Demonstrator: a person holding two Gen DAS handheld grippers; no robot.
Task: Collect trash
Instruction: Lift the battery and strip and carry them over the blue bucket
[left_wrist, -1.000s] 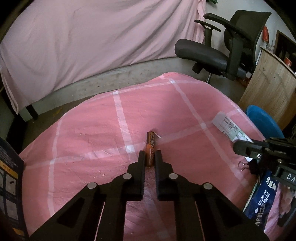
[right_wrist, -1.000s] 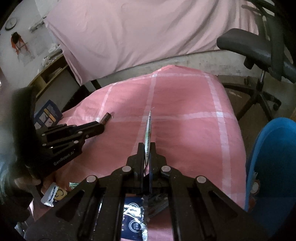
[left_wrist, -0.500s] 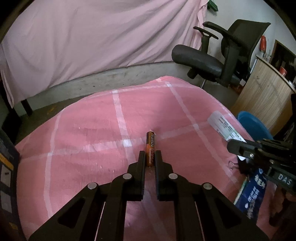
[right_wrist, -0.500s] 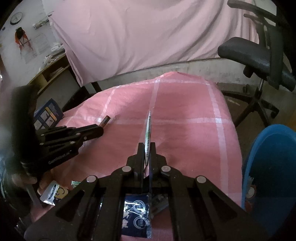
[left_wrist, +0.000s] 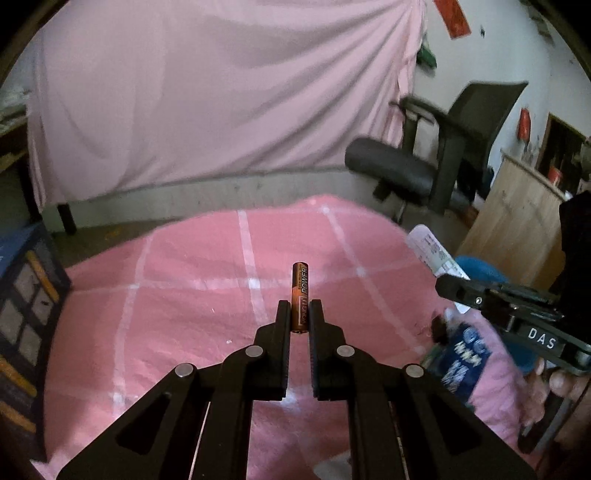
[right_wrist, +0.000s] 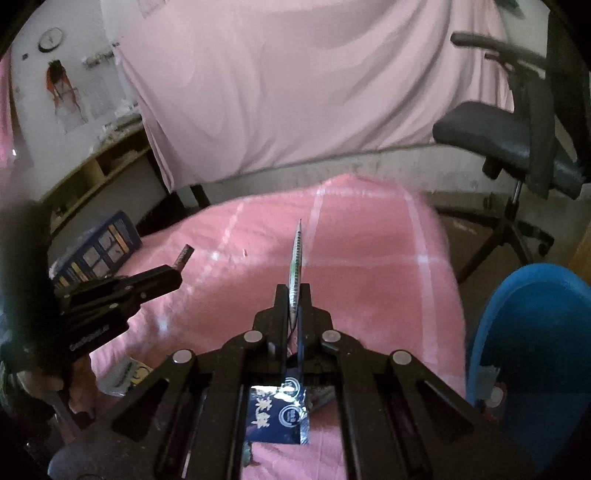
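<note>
My left gripper (left_wrist: 299, 309) is shut on a brown and orange battery (left_wrist: 300, 291), which sticks up out of the fingertips above the pink checked cloth (left_wrist: 184, 314). In the right wrist view that same left gripper (right_wrist: 176, 274) shows at the left with the battery (right_wrist: 184, 255) at its tip. My right gripper (right_wrist: 294, 293) is shut on a thin white wrapper (right_wrist: 296, 266), seen edge-on. In the left wrist view the wrapper (left_wrist: 434, 254) shows flat and printed, standing out of the right gripper (left_wrist: 448, 286).
A blue foil packet (right_wrist: 277, 413) lies on the cloth below the right gripper, another small packet (right_wrist: 123, 376) to its left. A blue bin (right_wrist: 532, 332) stands at the right, an office chair (left_wrist: 436, 162) behind, a blue box (left_wrist: 22, 317) at the left.
Both grippers have risen off the cloth with the battery and the wrapper still held, and both have tipped up, so more of the pink sheet behind shows.
</note>
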